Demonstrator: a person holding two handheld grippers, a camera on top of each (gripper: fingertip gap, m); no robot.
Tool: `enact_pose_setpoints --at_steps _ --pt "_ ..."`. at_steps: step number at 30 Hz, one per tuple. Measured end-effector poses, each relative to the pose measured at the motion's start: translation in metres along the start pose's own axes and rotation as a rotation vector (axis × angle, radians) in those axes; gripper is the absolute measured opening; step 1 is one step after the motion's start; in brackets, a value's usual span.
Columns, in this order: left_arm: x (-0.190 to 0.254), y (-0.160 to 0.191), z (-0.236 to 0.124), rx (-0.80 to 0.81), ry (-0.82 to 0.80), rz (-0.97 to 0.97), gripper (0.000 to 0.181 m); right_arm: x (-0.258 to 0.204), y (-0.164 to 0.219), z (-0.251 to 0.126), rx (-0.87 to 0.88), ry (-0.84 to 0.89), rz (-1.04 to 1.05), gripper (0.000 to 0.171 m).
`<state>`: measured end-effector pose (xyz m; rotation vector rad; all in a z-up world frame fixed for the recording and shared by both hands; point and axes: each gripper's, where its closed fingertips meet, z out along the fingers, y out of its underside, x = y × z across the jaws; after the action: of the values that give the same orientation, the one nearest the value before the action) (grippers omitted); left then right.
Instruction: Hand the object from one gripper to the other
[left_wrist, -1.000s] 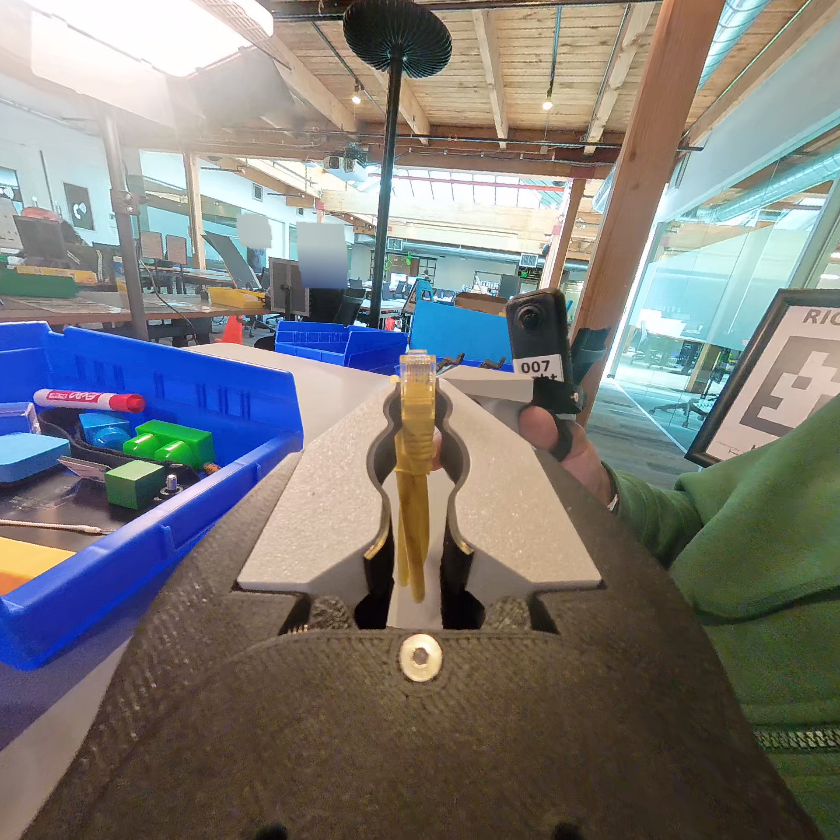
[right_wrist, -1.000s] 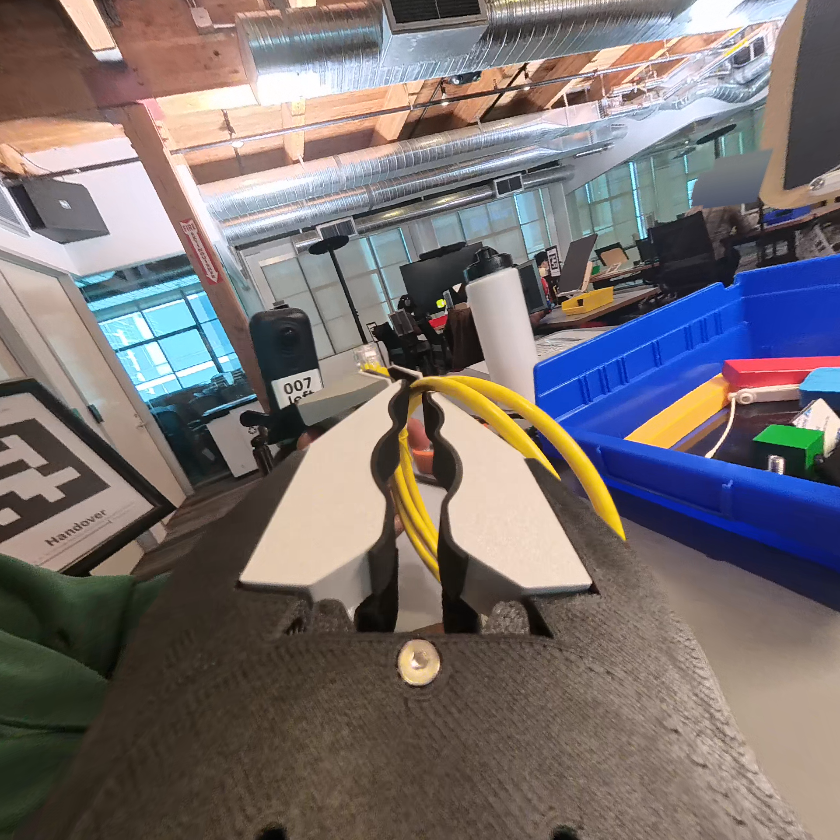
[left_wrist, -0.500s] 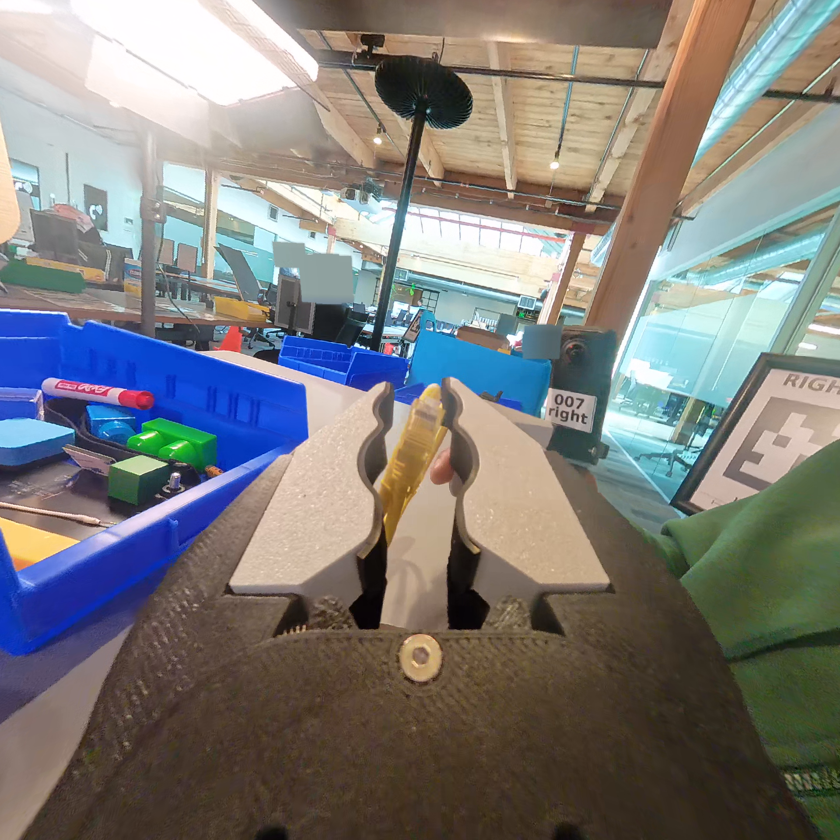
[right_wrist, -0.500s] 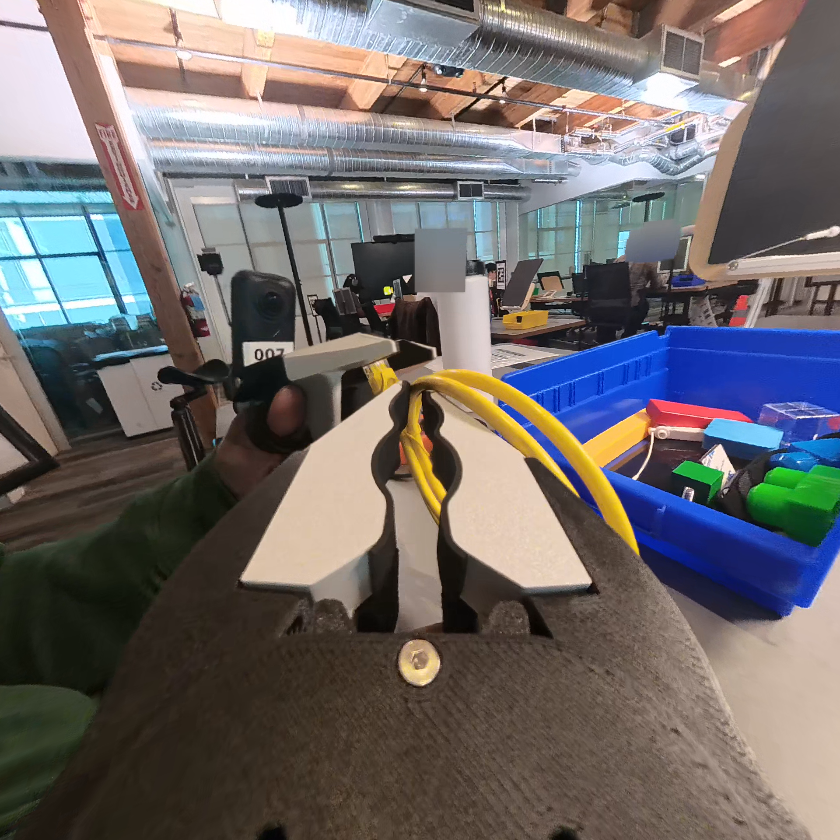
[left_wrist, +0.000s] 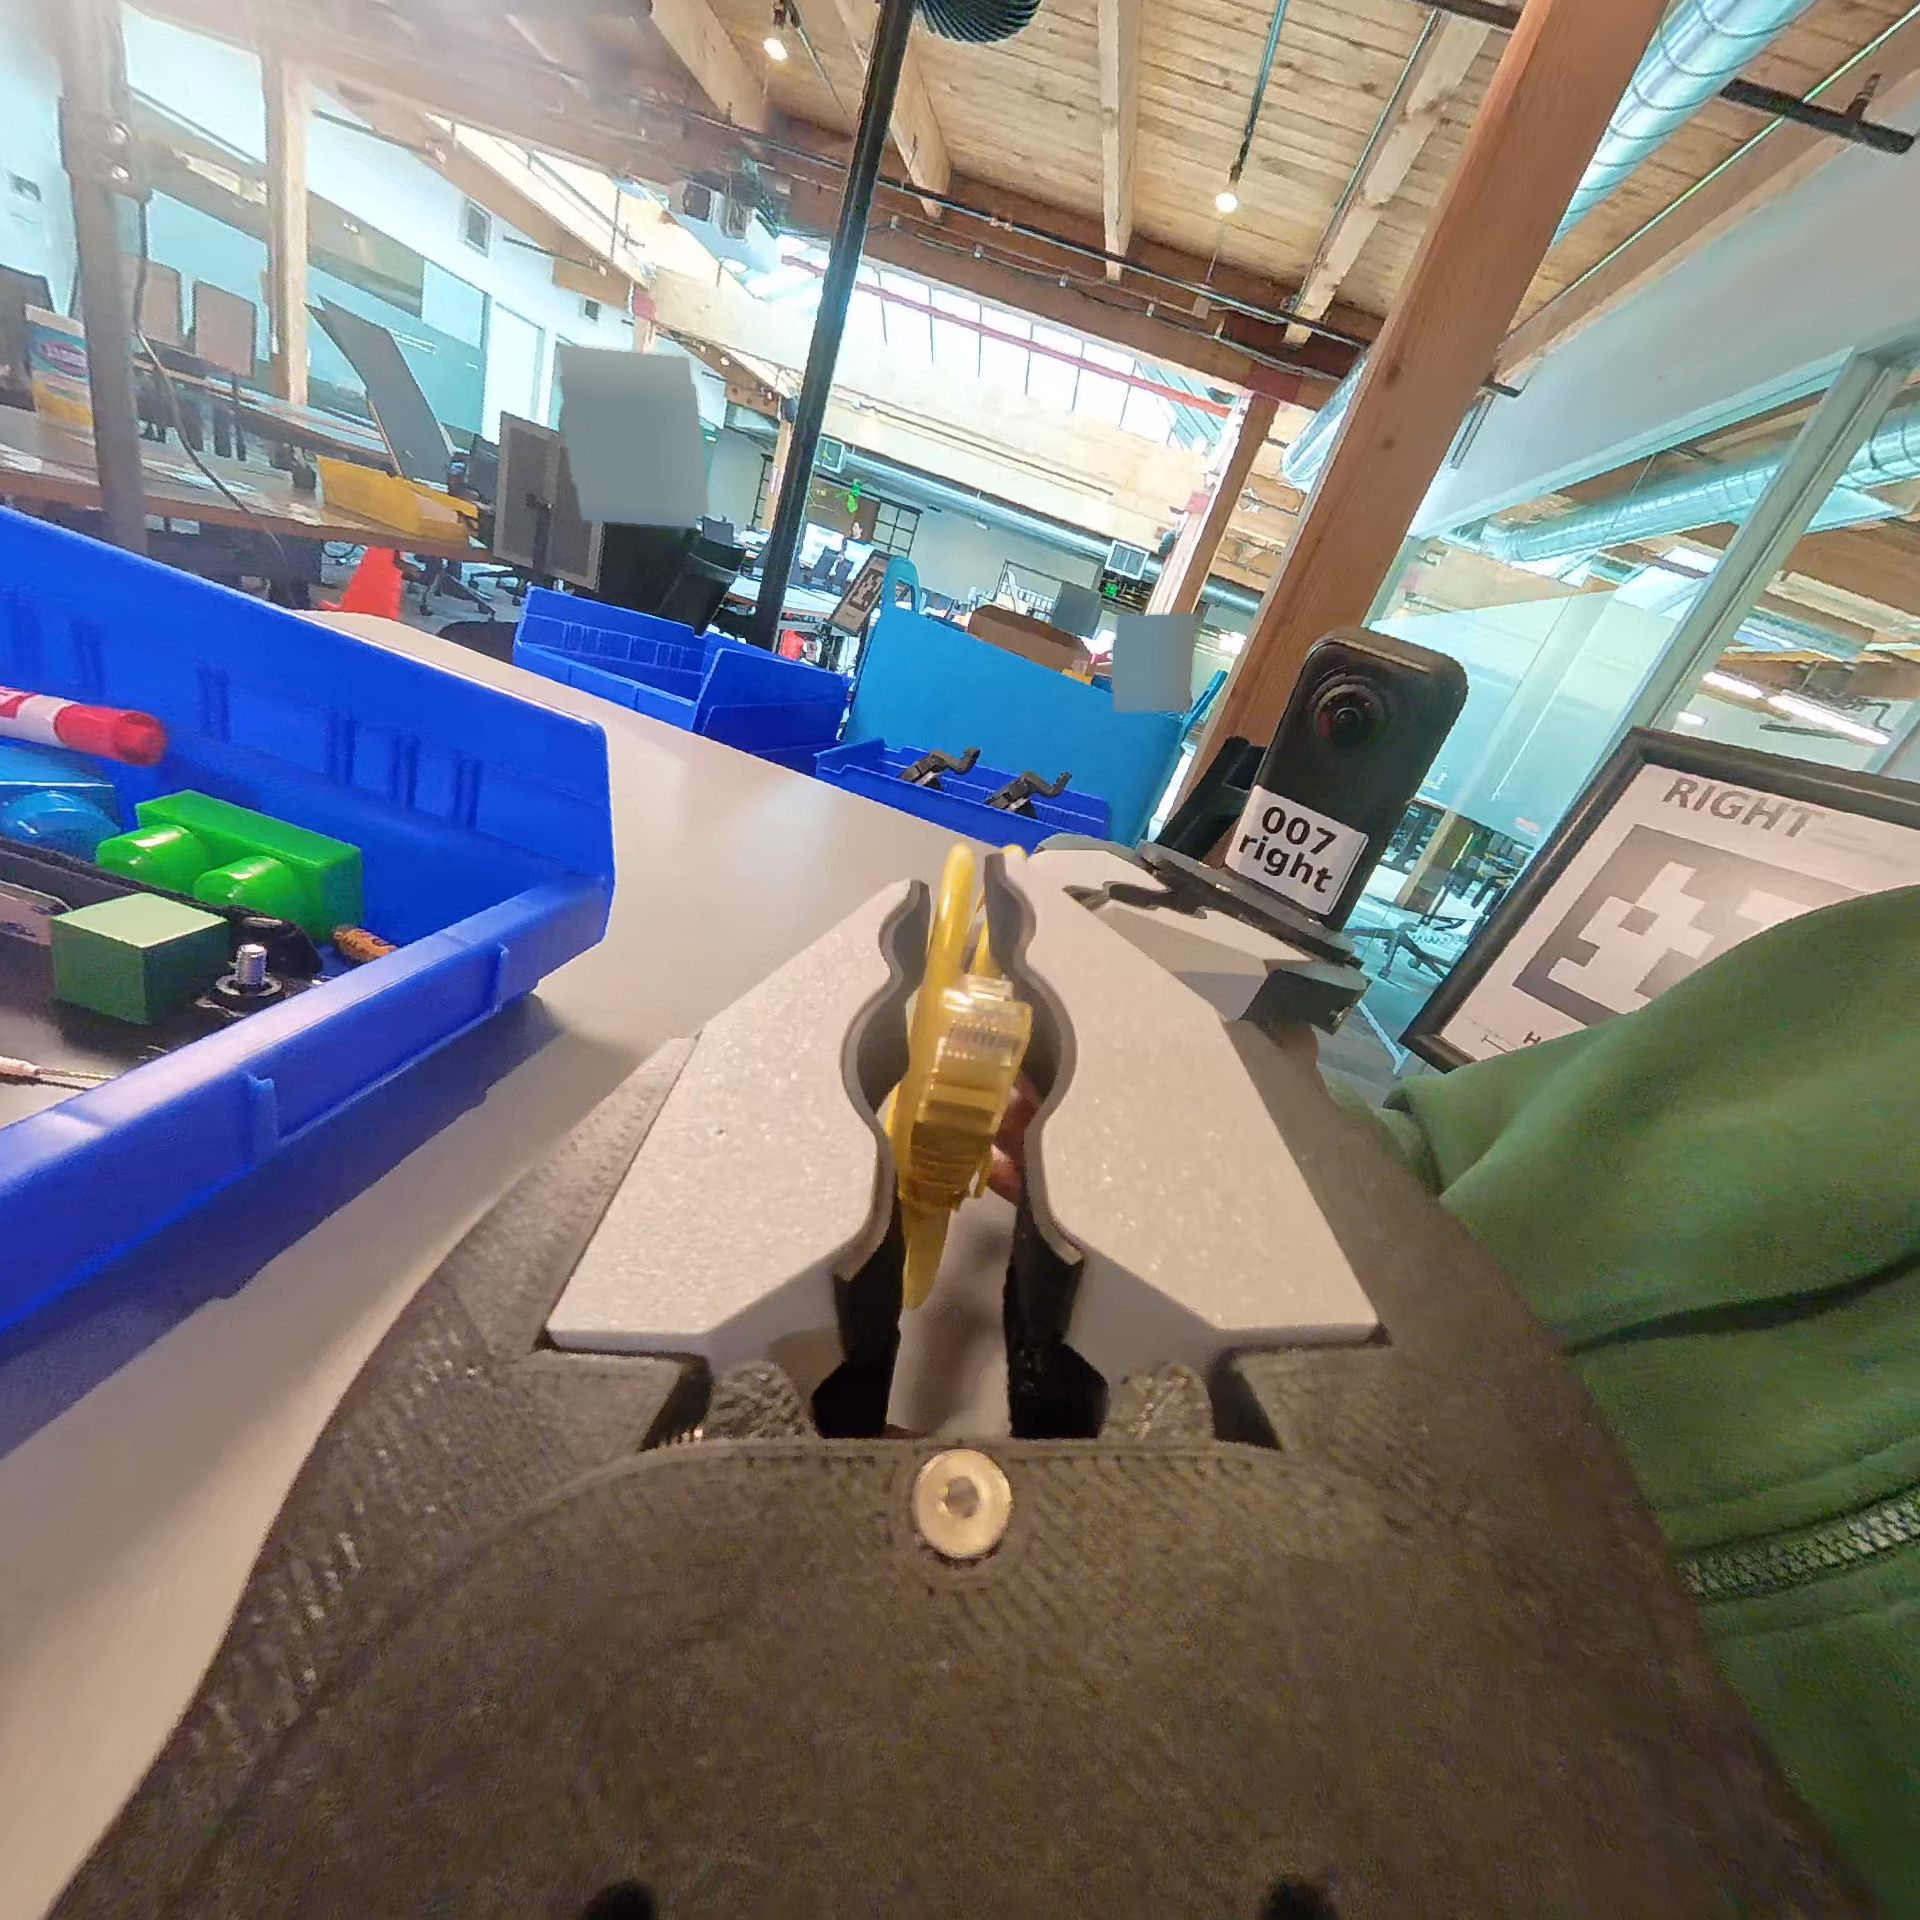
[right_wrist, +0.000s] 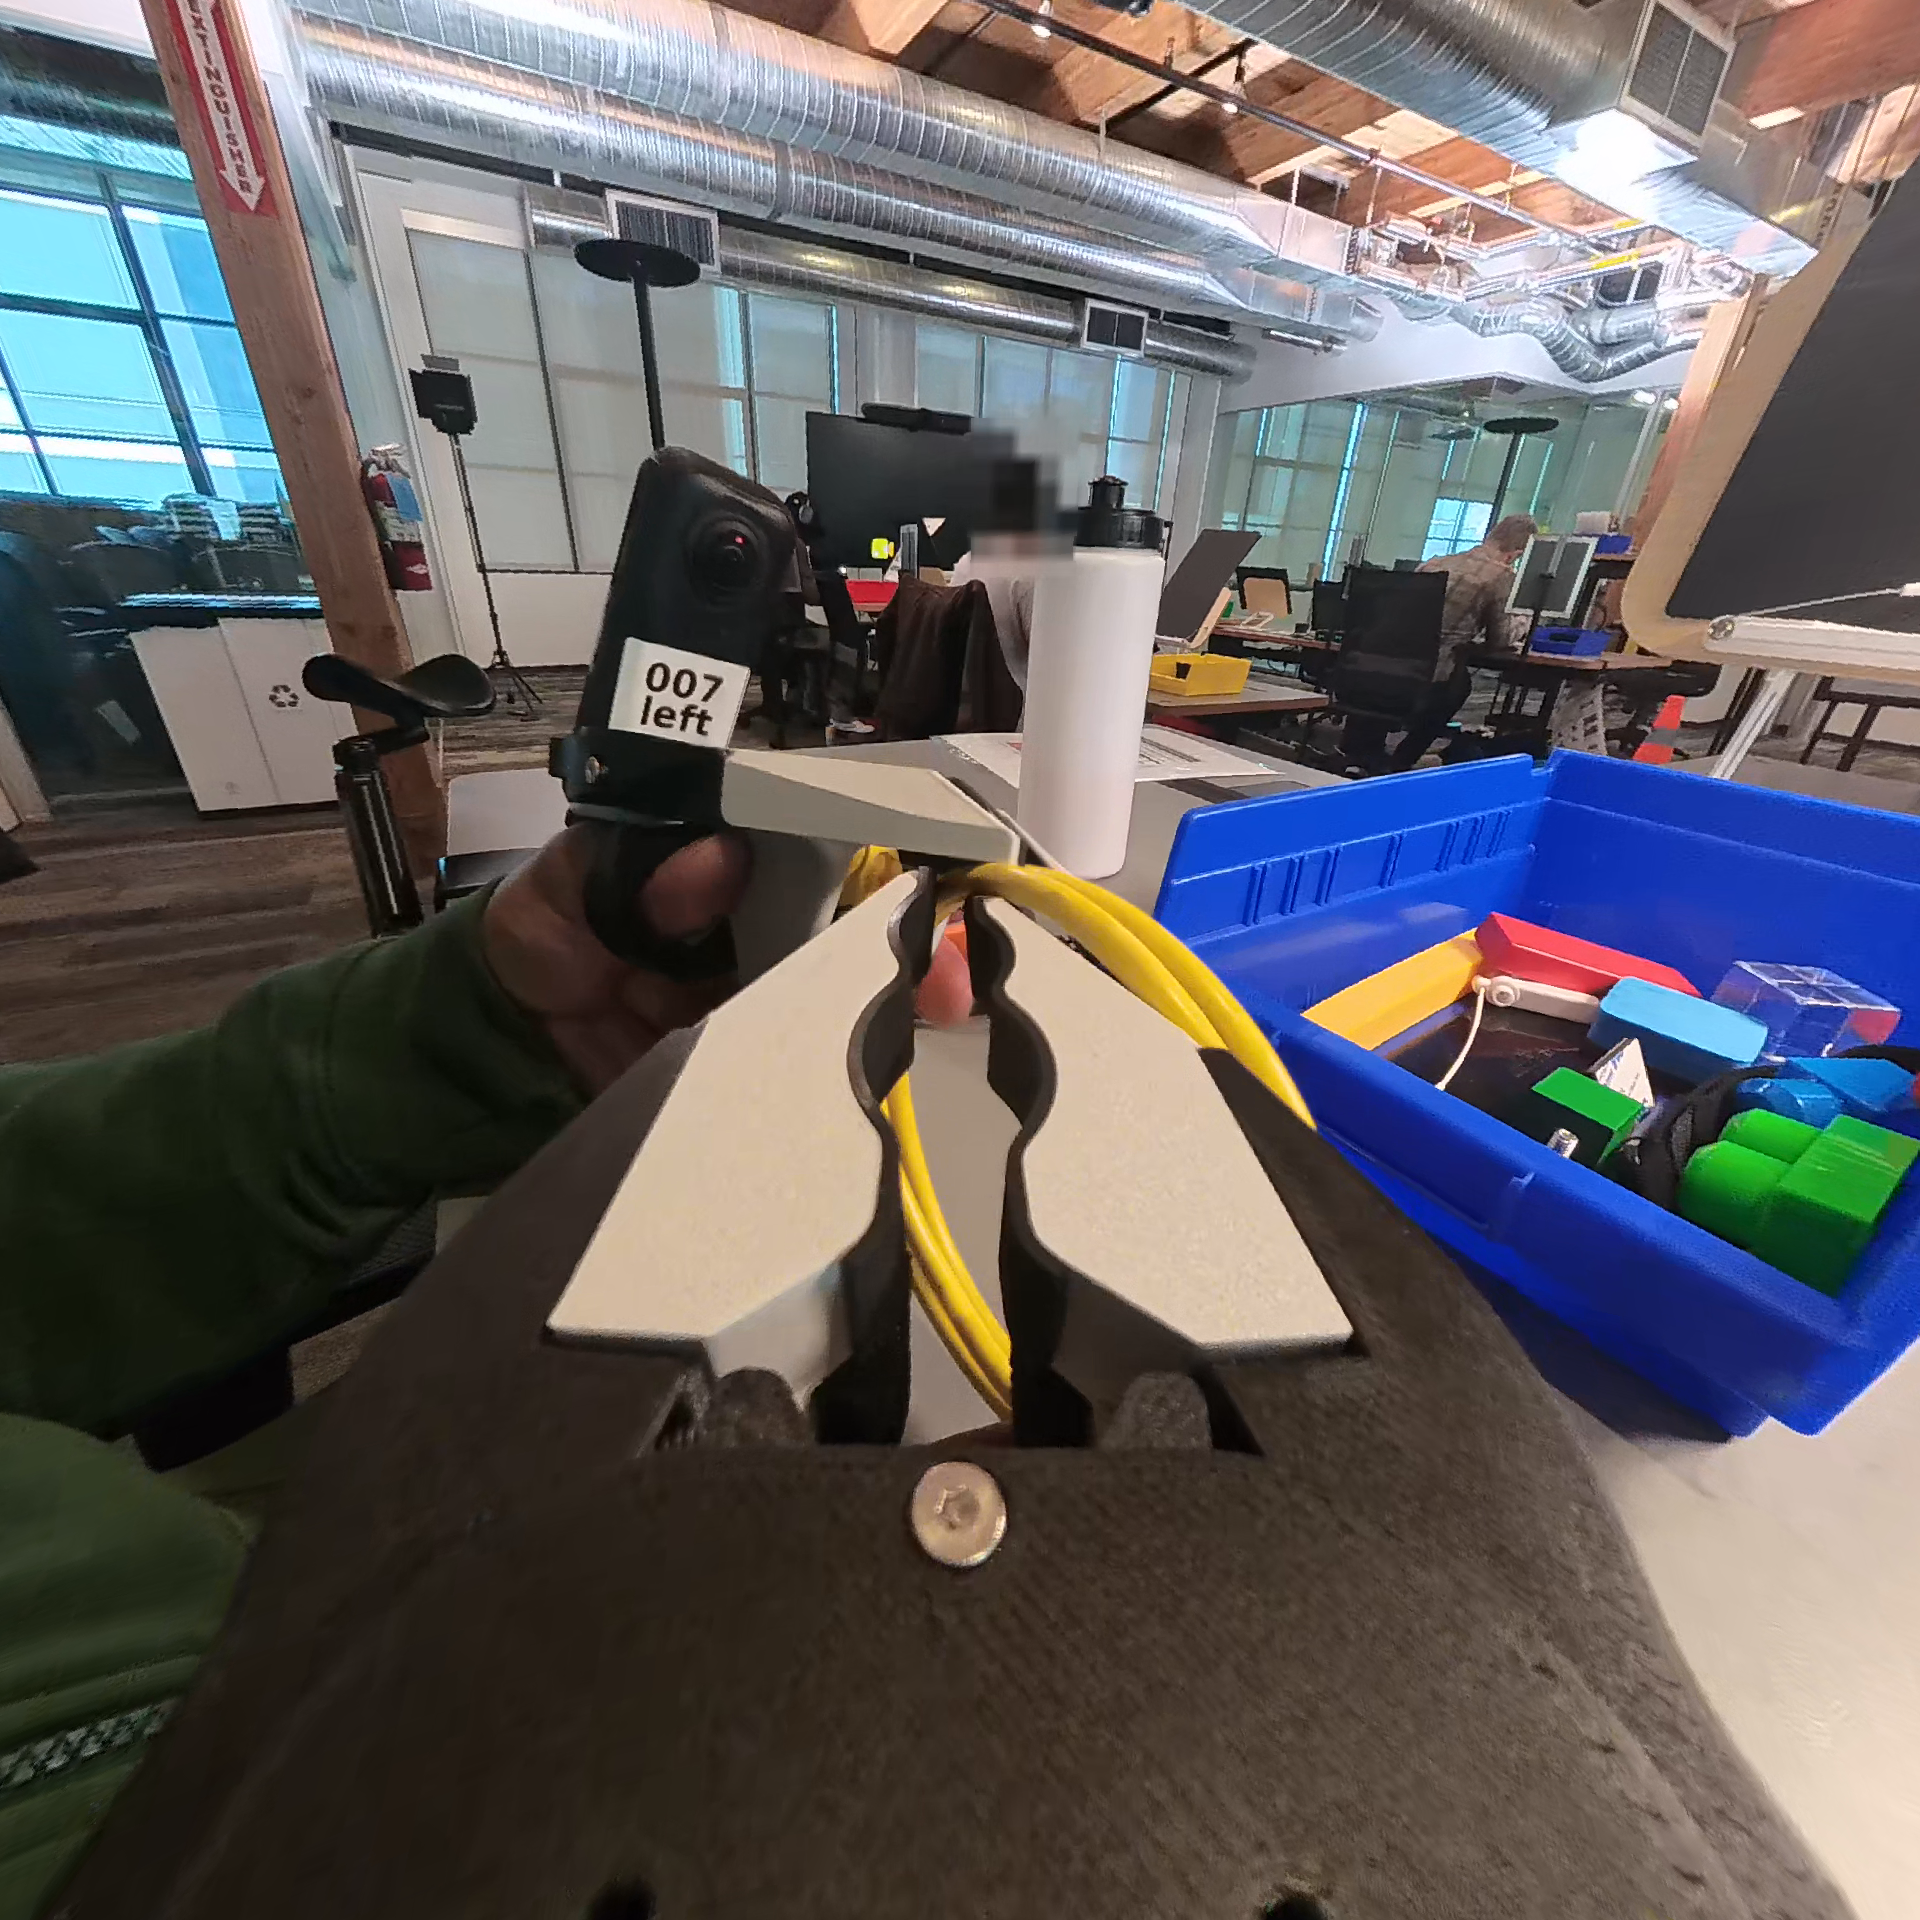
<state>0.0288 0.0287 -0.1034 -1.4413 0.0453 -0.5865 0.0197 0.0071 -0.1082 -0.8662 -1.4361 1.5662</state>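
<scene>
Having slackened since a second ago, the left gripper (left_wrist: 951, 914) stands slightly open around the cable (left_wrist: 961, 1081), now pinched by the right gripper (right_wrist: 943, 914): handover nearly complete.

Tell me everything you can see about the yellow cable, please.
The yellow cable is a thin, glossy network cable gathered in a few loops. One end bears a clear plastic plug with a yellow boot. The plug end sits between the fingers of the left gripper; whether they squeeze it is unclear. The right gripper is shut on the loops near its fingertips. The loops arch out to the right, above the table and beside the blue bin.
</scene>
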Motion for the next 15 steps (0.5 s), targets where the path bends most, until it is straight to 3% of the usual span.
enact_pose_setpoints --at_steps 15 --pt "-0.0086 0.0013 -0.0007 -0.021 -0.073 0.086 0.005 0.0014 0.0037 0.0006 -0.02 0.02 -0.024 0.003"
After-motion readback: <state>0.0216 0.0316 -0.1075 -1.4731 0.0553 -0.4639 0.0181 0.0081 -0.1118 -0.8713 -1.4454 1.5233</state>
